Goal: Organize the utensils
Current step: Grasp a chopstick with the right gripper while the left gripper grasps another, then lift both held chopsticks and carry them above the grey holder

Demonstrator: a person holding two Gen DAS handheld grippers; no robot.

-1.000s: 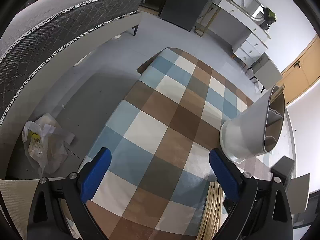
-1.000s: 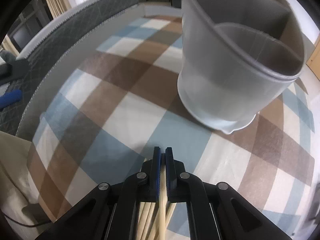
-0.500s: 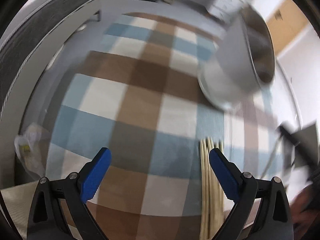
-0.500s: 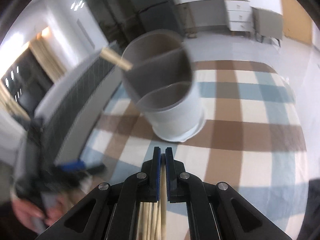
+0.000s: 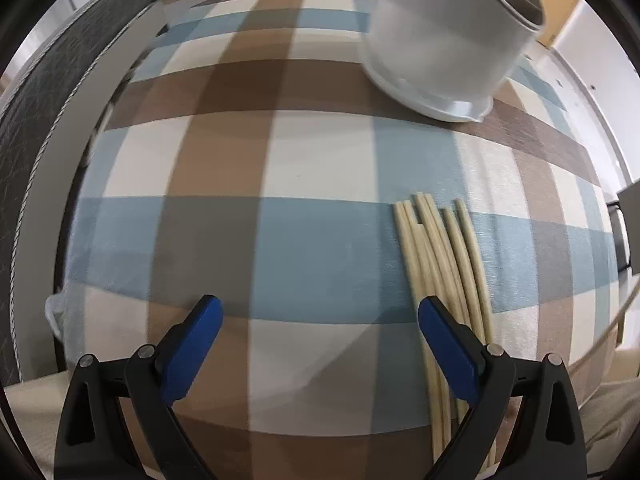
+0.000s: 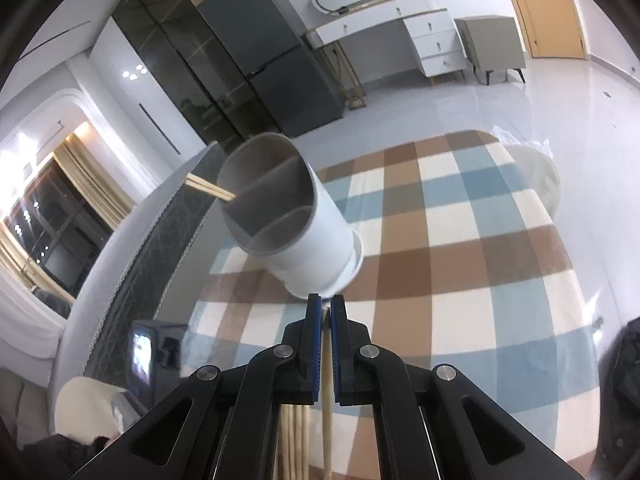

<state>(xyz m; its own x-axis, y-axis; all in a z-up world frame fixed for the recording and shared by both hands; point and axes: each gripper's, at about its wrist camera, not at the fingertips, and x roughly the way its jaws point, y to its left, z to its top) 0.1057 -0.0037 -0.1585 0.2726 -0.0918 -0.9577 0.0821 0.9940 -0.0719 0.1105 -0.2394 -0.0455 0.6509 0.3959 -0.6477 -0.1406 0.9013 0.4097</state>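
— While the left gripper (image 5: 316,314) hangs with its jaws spread wide and empty over the checked tablecloth (image 5: 224,152), what's left to do?

— Most of it, I'd judge. The pale chopsticks (image 5: 434,248) lie bundled on the cloth just beside its right finger, near the white divided holder (image 5: 436,44).

— And the other hand?

— The right gripper (image 6: 325,304) is pinched tight on a single chopstick (image 6: 328,416), slim, pale wood. The holder looks nearly empty; a stick tip (image 6: 211,187) shows at its rim.

Woven checked tablecloth (image 5: 320,152); matt plastic holder (image 5: 444,36); smooth wooden chopsticks (image 5: 436,252).
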